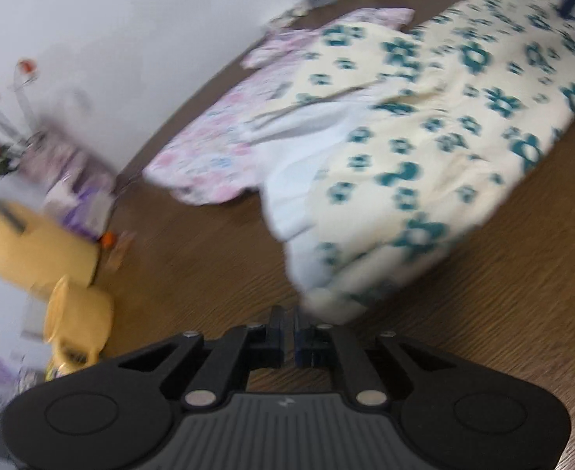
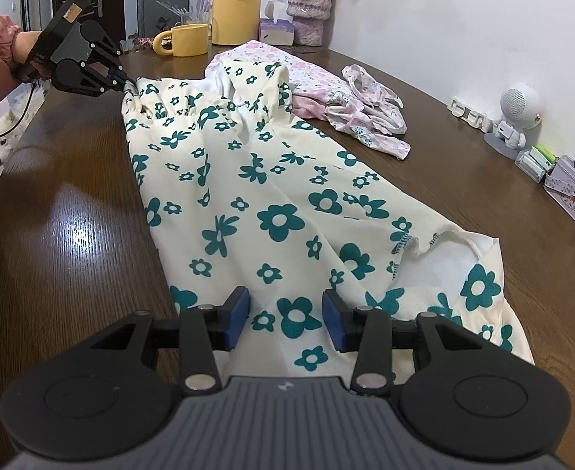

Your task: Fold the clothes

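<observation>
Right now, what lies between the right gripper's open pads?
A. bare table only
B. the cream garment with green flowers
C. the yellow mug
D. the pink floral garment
B: in the right wrist view the right gripper has its blue pads apart, and the cream garment with green flowers runs through the gap between them; the pink floral garment lies further back.
</observation>
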Tool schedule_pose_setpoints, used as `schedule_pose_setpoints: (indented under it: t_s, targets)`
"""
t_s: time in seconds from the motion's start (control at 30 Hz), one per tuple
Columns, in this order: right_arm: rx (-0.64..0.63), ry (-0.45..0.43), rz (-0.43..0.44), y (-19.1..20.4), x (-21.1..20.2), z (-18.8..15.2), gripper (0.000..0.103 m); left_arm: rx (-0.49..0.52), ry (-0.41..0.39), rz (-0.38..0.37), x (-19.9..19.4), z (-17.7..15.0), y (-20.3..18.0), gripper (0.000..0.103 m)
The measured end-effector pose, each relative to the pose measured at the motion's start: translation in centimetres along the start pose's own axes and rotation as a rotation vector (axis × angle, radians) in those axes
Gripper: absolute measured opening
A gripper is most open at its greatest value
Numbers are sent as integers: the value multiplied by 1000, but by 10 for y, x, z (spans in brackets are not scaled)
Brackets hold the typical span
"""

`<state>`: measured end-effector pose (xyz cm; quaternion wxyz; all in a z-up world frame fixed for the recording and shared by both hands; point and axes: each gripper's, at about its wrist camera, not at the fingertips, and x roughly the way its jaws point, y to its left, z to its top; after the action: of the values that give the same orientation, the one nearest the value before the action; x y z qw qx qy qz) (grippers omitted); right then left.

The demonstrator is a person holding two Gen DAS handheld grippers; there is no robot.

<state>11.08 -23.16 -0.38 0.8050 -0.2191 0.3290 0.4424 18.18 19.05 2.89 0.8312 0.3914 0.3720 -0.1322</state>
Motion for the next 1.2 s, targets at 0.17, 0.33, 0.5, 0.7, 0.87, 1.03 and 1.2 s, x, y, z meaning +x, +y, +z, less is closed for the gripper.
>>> schedule_pose_setpoints:
  t_s: [0.17, 0.33, 0.5, 0.7, 0.87, 1.03, 1.2]
  targets:
    - [-6, -28, -20, 2, -20, -3, 43, -113, -148, 23, -40, 21, 14, 33]
    - [22, -38, -62, -4, -44, -16, 43, -15, -306, -179, -50, 69, -32, 33]
    - [-6, -50, -39, -6, -44, -19, 43, 109, -402, -392, -44, 116, -99, 28]
    - [-130, -44, 69, 1, -6, 2, 43, 190, -433, -533, -23, 156, -159, 28]
    - [-135, -31, 96, -11, -3, -3, 42, 175, -410, -568, -8, 160, -166, 28]
    - [-64, -12, 87, -35, -29, -31, 42, 148, -385, -593, -4, 151, -150, 28]
    - [-19, 2, 55, -53, -52, -53, 42, 126, -353, -576, -3, 136, -130, 29]
